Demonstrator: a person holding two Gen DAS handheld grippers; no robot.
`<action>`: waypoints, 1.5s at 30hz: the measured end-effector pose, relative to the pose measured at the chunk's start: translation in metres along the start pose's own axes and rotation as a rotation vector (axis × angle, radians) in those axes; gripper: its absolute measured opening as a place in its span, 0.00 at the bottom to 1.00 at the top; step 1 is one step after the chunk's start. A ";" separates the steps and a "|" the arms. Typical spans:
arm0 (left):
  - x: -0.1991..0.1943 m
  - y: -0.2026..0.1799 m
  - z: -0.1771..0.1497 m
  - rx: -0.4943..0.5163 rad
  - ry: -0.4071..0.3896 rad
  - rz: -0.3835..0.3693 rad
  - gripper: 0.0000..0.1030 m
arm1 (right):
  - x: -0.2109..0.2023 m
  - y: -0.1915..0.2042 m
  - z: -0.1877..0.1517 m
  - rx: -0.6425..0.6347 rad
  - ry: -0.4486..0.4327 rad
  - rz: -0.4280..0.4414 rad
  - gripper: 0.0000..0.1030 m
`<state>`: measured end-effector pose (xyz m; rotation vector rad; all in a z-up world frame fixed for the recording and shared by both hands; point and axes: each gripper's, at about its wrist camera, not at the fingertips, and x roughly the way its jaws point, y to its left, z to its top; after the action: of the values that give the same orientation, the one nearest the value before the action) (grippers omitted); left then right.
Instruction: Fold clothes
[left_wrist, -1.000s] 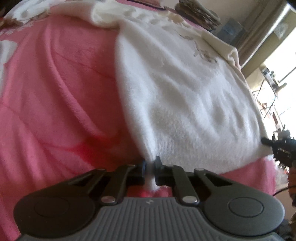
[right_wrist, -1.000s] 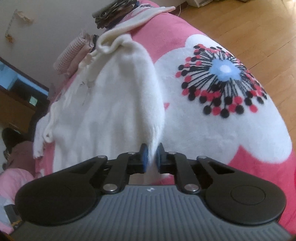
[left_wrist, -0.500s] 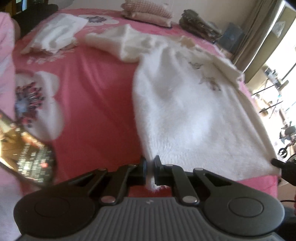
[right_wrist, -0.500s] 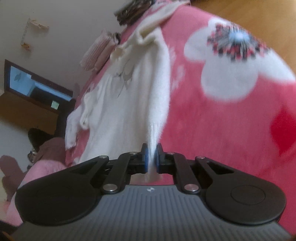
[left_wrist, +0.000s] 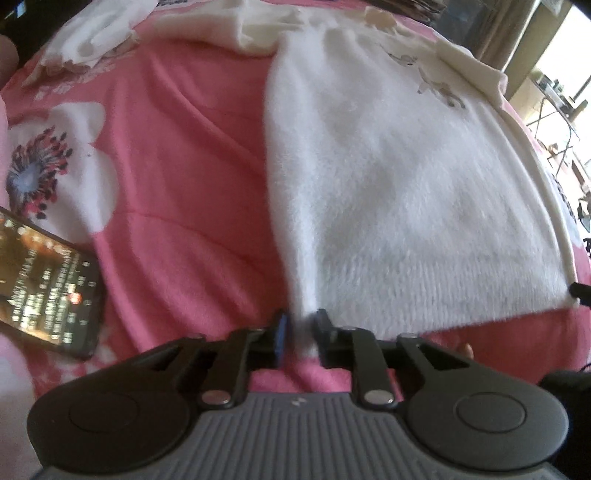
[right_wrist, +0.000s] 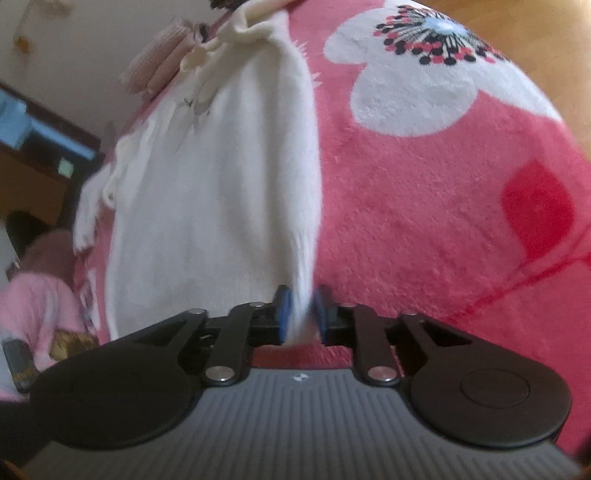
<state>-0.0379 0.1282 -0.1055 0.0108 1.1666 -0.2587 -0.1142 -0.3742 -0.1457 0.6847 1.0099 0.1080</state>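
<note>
While the white sweater (left_wrist: 388, 177) lies spread on the pink blanket (left_wrist: 192, 192) of the bed, each claw grasps one of its hem corners. At the far left of the left wrist view, a phone (left_wrist: 44, 284) with a lit screen rests on the blanket beside a white flower print (left_wrist: 74, 166); the right wrist view does not show this phone clearly. Then comes the left claw (left_wrist: 300, 332), clenched on the left hem corner (the fingers are slightly apart, with fabric between). In the right wrist view, the right claw (right_wrist: 301, 314) is clenched on the other corner, and only here the folded pink clothes (right_wrist: 159, 62) beyond the collar and the wooden floor (right_wrist: 535, 40) are visible.
</note>
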 end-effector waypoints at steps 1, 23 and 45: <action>-0.005 0.001 -0.001 0.010 -0.004 0.017 0.32 | -0.005 0.002 -0.001 -0.026 -0.001 -0.027 0.19; 0.046 -0.081 0.034 0.134 -0.240 -0.104 0.39 | 0.061 0.104 -0.002 -0.702 -0.115 -0.160 0.18; 0.039 -0.067 0.064 0.086 -0.173 -0.166 0.53 | 0.123 0.109 0.094 -0.755 -0.133 -0.140 0.17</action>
<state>0.0205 0.0468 -0.1074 -0.0331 0.9851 -0.4481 0.0529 -0.2852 -0.1425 -0.0683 0.8022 0.2983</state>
